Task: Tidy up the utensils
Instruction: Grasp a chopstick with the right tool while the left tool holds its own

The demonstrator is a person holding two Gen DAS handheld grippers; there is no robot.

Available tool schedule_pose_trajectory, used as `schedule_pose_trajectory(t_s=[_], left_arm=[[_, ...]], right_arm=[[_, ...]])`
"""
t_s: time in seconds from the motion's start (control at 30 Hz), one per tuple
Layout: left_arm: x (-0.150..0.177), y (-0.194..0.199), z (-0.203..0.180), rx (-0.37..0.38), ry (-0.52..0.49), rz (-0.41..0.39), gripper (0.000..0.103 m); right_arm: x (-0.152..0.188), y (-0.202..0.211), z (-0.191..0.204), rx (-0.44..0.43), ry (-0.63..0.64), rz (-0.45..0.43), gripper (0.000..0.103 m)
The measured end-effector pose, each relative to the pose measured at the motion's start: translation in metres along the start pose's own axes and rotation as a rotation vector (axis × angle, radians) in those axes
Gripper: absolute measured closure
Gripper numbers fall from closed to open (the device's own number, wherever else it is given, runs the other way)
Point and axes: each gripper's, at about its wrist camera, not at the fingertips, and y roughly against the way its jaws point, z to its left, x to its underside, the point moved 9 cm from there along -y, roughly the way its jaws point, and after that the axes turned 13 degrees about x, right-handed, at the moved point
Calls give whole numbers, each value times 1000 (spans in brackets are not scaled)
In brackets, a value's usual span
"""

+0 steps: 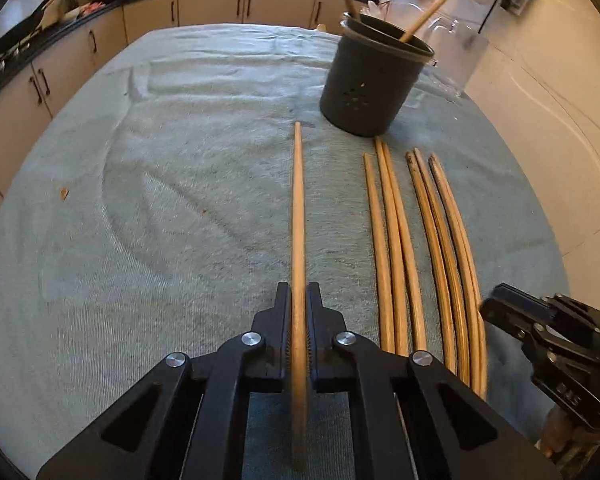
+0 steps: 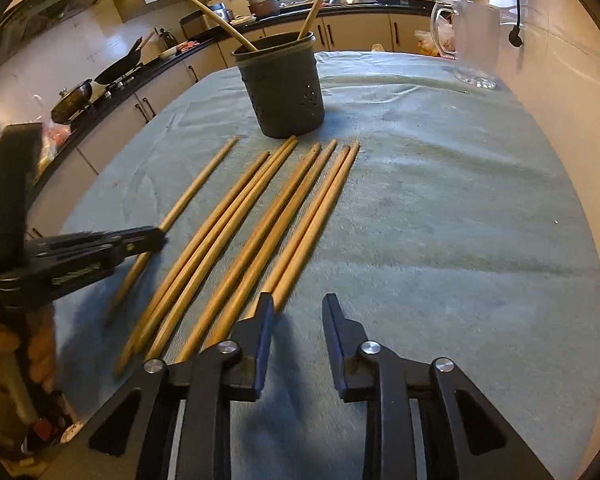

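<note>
My left gripper (image 1: 298,294) is shut on a single wooden chopstick (image 1: 298,208) that points toward the dark grey utensil holder (image 1: 370,88). In the right wrist view the same gripper (image 2: 156,236) holds that chopstick (image 2: 204,180) at the left. Several more chopsticks (image 1: 420,240) lie side by side on the cloth to its right, and they also show in the right wrist view (image 2: 260,232). The holder (image 2: 284,92) has two chopsticks standing in it. My right gripper (image 2: 298,304) is open and empty, low over the cloth just right of the row's near ends; it also shows in the left wrist view (image 1: 500,308).
A grey-green towel (image 1: 160,200) covers the table. A clear glass pitcher (image 2: 474,44) stands at the far right corner. Kitchen counters with pans (image 2: 112,72) run along the left and back.
</note>
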Motion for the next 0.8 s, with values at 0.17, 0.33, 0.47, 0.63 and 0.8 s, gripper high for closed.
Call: schedule_pose_trajectory(t_s=[0.17, 0.33, 0.47, 0.63, 0.8], left_arm=[[3, 0, -3, -21, -15, 2, 96], [2, -1, -2, -38, -15, -2, 96], [0, -4, -5, -78, -39, -2, 96], [-1, -7, -7, -80, -44, 11, 96], [6, -2, -5, -44, 2, 17, 96]], right_arm=[[-6, -6, 1, 33, -17, 3, 82], [-12, -11, -3, 74, -38, 7, 82], [-20, -17, -4, 118, -42, 3, 82], [-21, -20, -5, 134, -48, 27, 82], [-13, -19, -13, 173, -29, 30, 94]])
